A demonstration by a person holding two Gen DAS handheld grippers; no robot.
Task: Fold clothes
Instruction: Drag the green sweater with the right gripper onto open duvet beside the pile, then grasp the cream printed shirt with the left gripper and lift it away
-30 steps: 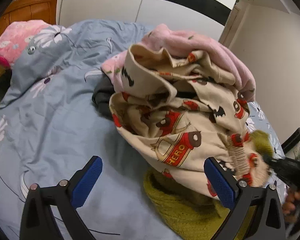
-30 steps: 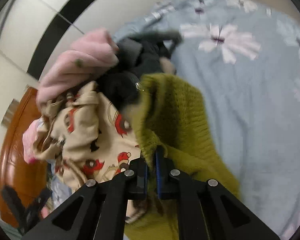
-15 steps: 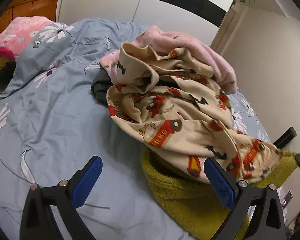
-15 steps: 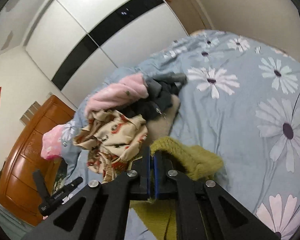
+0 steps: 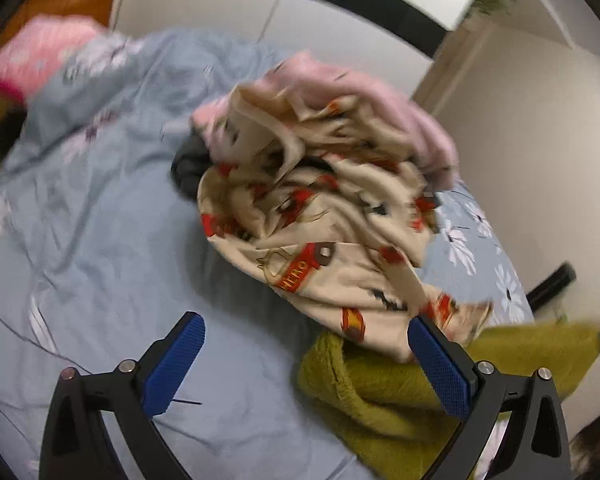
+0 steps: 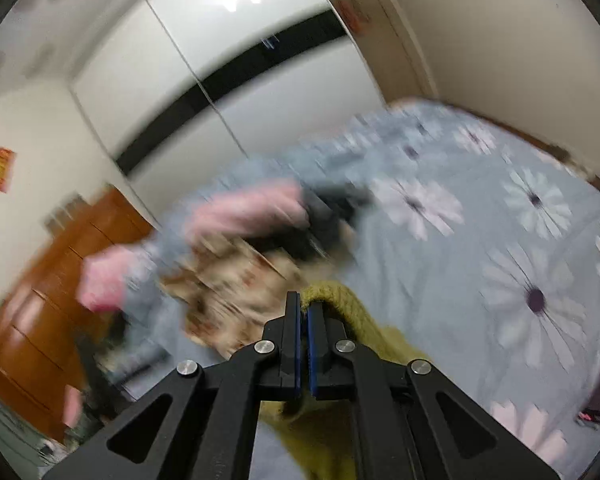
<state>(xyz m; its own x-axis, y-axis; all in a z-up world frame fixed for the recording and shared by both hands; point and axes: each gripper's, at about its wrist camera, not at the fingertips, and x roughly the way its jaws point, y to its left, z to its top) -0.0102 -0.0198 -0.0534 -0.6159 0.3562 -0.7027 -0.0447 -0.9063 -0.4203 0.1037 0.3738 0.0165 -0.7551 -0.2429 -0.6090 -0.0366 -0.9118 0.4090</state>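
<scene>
We see the left gripper (image 5: 306,356) spread and empty above the bed (image 5: 100,240); the olive sweater (image 5: 380,400) runs rightward along the bed's near edge, partly under the printed garment (image 5: 320,240), to the right gripper (image 6: 303,344), which pinches its edge.

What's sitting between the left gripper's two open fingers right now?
In the left wrist view, only the blue flowered bedsheet lies between the left gripper's fingers; the green sweater starts just inside its right finger.

olive knit sweater (image 5: 388,392) — bunched on bed | cream fire-truck garment (image 5: 324,248) — crumpled, overlapping it
</scene>
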